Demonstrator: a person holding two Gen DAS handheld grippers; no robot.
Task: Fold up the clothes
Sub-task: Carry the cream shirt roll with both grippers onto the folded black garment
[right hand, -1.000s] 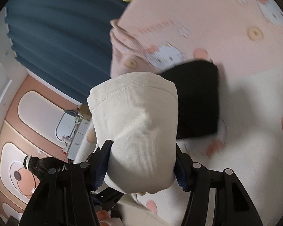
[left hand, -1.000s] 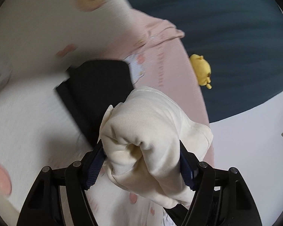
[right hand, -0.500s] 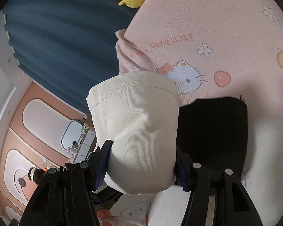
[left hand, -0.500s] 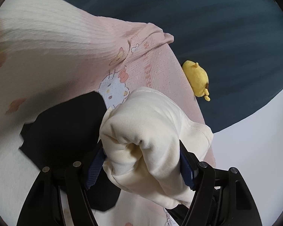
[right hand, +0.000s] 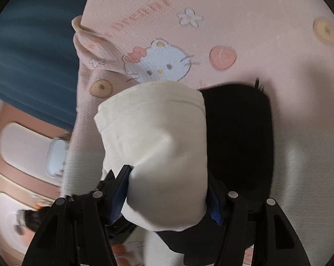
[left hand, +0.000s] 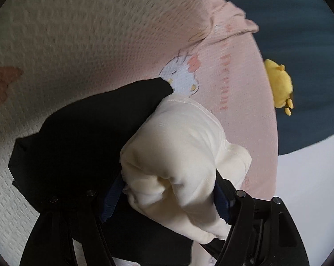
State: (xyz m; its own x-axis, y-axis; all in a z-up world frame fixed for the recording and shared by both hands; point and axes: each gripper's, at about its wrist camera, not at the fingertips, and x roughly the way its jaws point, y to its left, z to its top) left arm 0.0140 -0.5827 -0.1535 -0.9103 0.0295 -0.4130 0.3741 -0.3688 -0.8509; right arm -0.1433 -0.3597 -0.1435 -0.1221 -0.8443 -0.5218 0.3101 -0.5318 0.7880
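Closer now than a second ago: the black folded garment [left hand: 82,146] has slid from out ahead of us to right under both tools, and the pink cartoon-print blanket [right hand: 244,22] fills more of each view. We've carried the bundle forward and down toward it.

Our left gripper [left hand: 167,197] is clamped on one end of the cream garment [left hand: 184,155], and our right gripper [right hand: 167,195] is clamped on the other end [right hand: 153,146], blue pads pressing into thick rolled cloth on both sides. On the left the jaws have just eased a touch wider, yet the cloth is pinched between them all the same.

What could go wrong? The left-hand end is bunched and lumpy, with loose folds hanging below the jaws; let go unevenly and we reckon the fold springs apart. The roll is fat, so one side could slip out before the other and skew the landing. Set it down carelessly on the black piece directly beneath and we'd rumple that one too.

Around us: a yellow plush toy [left hand: 280,86] sits well off to the right of the left tool, at the blanket's edge, against a dark blue curtain [left hand: 300,33]. Nothing stands between us and the black garment.
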